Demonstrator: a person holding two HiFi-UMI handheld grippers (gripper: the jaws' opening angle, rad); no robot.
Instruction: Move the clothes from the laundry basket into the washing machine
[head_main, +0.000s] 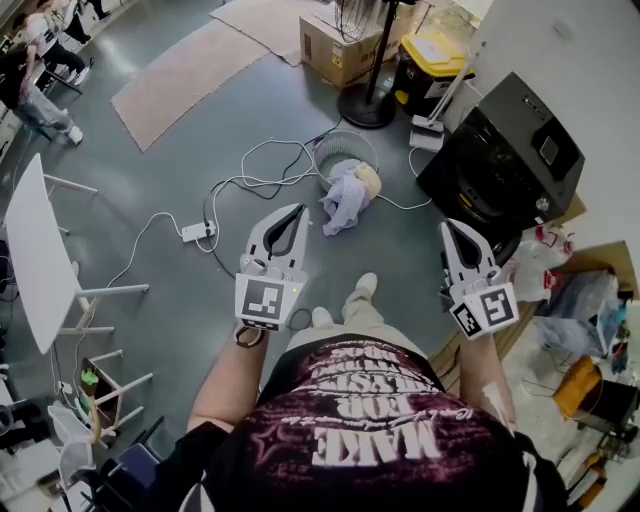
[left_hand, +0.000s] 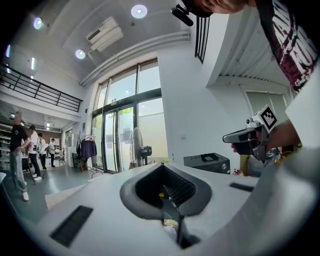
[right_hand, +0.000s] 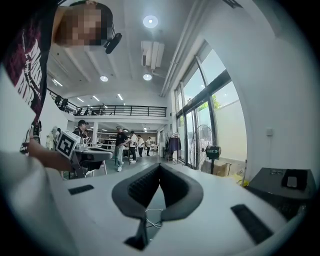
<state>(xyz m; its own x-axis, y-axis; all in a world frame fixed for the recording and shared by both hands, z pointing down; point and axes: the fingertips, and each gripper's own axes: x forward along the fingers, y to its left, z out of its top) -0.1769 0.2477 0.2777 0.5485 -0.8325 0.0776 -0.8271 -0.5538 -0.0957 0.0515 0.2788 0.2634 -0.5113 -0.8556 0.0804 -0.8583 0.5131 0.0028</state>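
A round wire laundry basket (head_main: 340, 150) stands on the grey floor, with pale lilac and cream clothes (head_main: 347, 195) spilling over its near side. The black washing machine (head_main: 510, 150) sits to its right against the wall; it also shows as a dark box (left_hand: 206, 162) and a dark top (right_hand: 285, 185). My left gripper (head_main: 299, 210) is held level in front of the person, short of the clothes, shut and empty. My right gripper (head_main: 446, 227) is level too, near the machine's front corner, shut with nothing in it. Each gripper view shows closed jaws (left_hand: 163, 167) (right_hand: 159, 167).
White cables and a power strip (head_main: 197, 232) trail across the floor left of the basket. A fan stand (head_main: 368, 105), a cardboard box (head_main: 335, 45) and a yellow-black bin (head_main: 430, 60) stand behind it. A white table (head_main: 40, 250) is at the left, bags (head_main: 545, 265) at the right.
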